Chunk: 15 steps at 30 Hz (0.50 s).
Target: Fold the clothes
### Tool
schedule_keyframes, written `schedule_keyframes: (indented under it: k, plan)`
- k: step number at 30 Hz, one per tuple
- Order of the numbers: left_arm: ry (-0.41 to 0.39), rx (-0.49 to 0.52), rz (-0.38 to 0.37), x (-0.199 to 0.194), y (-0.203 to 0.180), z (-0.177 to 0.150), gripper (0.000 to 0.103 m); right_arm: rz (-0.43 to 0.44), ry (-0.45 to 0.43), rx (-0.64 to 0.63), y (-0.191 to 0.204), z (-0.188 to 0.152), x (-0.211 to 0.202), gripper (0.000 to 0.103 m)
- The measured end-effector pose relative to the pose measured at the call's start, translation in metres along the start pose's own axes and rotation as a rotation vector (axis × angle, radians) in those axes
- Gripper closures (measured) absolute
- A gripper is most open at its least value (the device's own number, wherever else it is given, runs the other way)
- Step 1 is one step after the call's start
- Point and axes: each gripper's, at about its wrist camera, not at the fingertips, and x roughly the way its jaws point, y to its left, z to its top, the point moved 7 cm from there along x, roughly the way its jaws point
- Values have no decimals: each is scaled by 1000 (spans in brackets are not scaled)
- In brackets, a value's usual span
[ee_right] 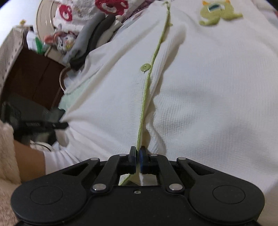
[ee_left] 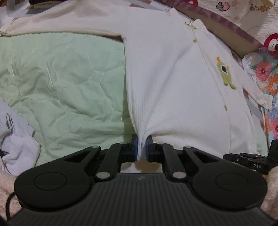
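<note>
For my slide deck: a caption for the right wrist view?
Right gripper shut on the green-trimmed placket of a white garment.

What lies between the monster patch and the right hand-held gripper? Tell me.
In the right wrist view, only white shirt fabric with its green-edged placket and one green button lies between the patch and the right hand-held gripper.

Left tongs [ee_left: 142, 147]: jaws pinched nearly closed on white fabric, angled steeply downward. Right tongs [ee_right: 138, 160]: jaws clamped together on the green-trimmed fabric edge, tilted downward less steeply. Bare forearm [ee_right: 29, 160] in a fuzzy cream sleeve [ee_right: 7, 151] behind the left tongs.
</note>
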Motion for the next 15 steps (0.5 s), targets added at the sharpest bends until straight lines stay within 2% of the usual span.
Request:
schedule_keyframes:
  k: [2, 4, 5, 7, 8, 9, 10, 11, 12, 15]
  plan:
    - [16, 5, 30, 0, 3, 0, 83, -10, 12, -14, -1, 0, -3, 97]
    - [22, 8, 106, -1, 12, -1, 79, -44, 43, -42, -4, -3, -7, 97]
    - [16, 14, 126, -4, 16, 2, 72, -89, 73, -83, -4, -6, -8, 96]
    - [-15, -12, 111, -11, 24, 12, 61, -189, 82, -166, -4, -7, -21, 91]
    - [-36, -35, 89, -13, 27, 20, 58, -217, 63, -192, -5, -5, -31, 91]
    - [-58, -52, 64, -14, 29, 31, 57, -214, 19, -181, -10, 3, -45, 85]
    - [-82, -66, 44, -13, 31, 43, 54, -219, -35, -157, -18, 16, -59, 77]
    - [-106, -72, 33, -9, 32, 57, 52, -223, -88, -132, -26, 28, -74, 63]
    - [-127, -68, 28, -1, 33, 71, 52, -243, -141, -110, -37, 42, -88, 60]
    - [-146, -32, 19, 34, 28, 109, 51, -357, -258, -33, -87, 90, -115, 59]
